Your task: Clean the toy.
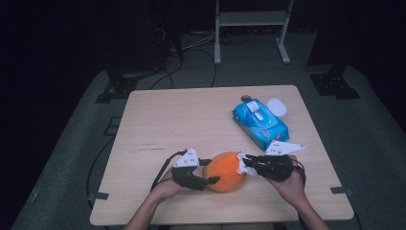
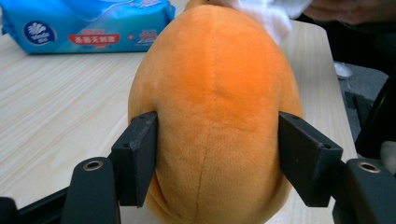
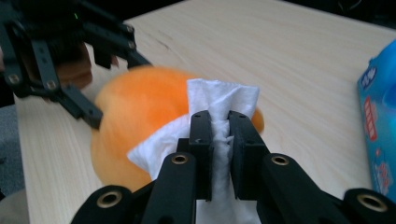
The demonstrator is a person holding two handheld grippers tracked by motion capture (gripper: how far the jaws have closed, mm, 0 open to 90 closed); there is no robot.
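Here the left tool (image 2: 217, 163) squeezes an orange plush toy (image 1: 225, 171) between its two jaws, one on each side of the toy's fat end. The toy lies on the counter (image 1: 167, 124), right in front of that tool. It is egg-shaped, and its long way runs straight out from the left tool to the right tool (image 3: 219, 121). The right tool is clamped on a white wet wipe (image 3: 224, 100), and the wipe rests on the toy's far, thinner end. The toy looks soft, fuzzy and light, so it should squash a bit and not slip. The fat end seems a good place to hold. A blue pack of wipes (image 1: 260, 123) sits beyond the right tool.
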